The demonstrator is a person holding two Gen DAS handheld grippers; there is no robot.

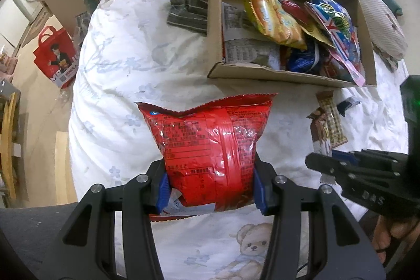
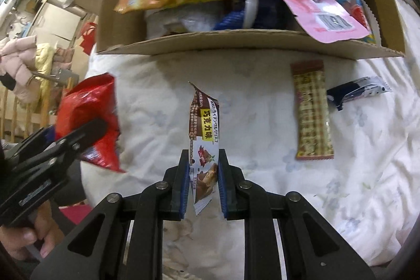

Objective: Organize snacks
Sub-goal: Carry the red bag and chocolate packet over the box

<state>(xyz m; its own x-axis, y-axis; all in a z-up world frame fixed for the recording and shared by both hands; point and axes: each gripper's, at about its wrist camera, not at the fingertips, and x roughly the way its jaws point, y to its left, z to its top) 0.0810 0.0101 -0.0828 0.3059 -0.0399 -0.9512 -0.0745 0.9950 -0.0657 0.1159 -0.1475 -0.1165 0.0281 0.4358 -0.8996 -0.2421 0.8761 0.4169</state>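
My left gripper [image 1: 210, 188] is shut on a big red snack bag [image 1: 210, 148], held above the white bedspread; the bag also shows at the left of the right wrist view [image 2: 89, 122]. My right gripper [image 2: 204, 183] is shut on a slim brown chocolate bar wrapper [image 2: 204, 127], held upright above the bed. The right gripper also shows at the right of the left wrist view [image 1: 323, 162]. A cardboard box [image 1: 215, 17] holding several snack packs lies ahead on the bed; it also shows in the right wrist view [image 2: 236, 43].
A brown-and-cream wafer pack [image 2: 312, 112] and a small dark packet [image 2: 357, 93] lie on the bedspread [image 2: 341, 188] in front of the box. A folded striped cloth [image 1: 189, 7] lies left of the box. A red shopping bag [image 1: 56, 57] stands on the floor.
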